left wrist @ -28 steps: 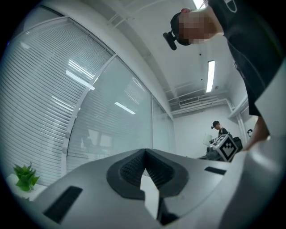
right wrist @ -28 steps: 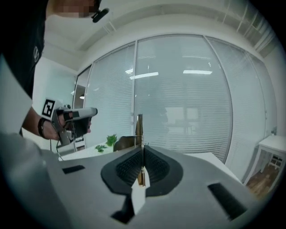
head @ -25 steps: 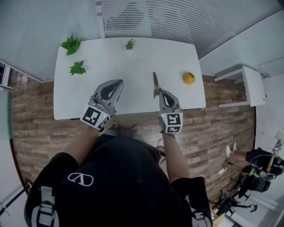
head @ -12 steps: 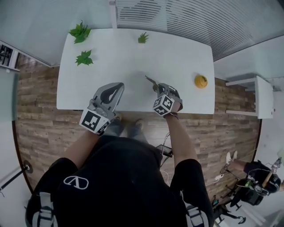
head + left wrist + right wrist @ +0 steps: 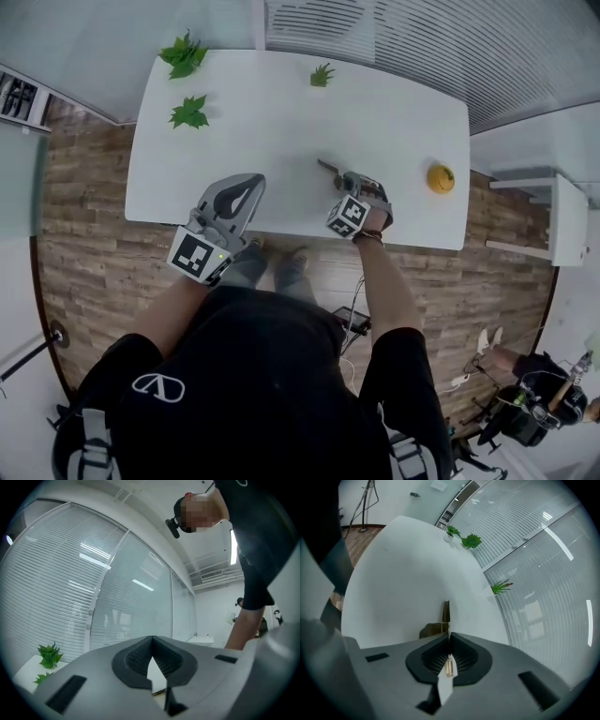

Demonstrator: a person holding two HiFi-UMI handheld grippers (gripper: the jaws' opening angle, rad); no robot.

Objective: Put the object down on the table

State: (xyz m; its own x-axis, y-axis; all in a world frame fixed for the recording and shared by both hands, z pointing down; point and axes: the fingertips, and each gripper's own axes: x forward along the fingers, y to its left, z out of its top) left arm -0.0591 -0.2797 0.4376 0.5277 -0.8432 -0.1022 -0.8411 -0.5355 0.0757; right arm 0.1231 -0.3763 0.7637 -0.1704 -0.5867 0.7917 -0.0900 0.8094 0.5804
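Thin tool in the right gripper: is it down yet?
Done: the tool is low over the white table, shadow close beside it. In hand: the right gripper is clamped on its handle. Left: setting it down and opening the jaws. The left gripper is shut, empty.

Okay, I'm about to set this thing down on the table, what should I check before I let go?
1. Grip: the right gripper has its fingers shut on the thin dark flat tool: ok.
2. Tool above the white table, not past its edge: ok.
3. Tool already resting on the tabletop: cannot tell.
4. Landing spot bare, with the round orange object and the green leafy plants well apart: ok.
5. The left gripper is shut, holds nothing, and is off to the side of the tool: ok.
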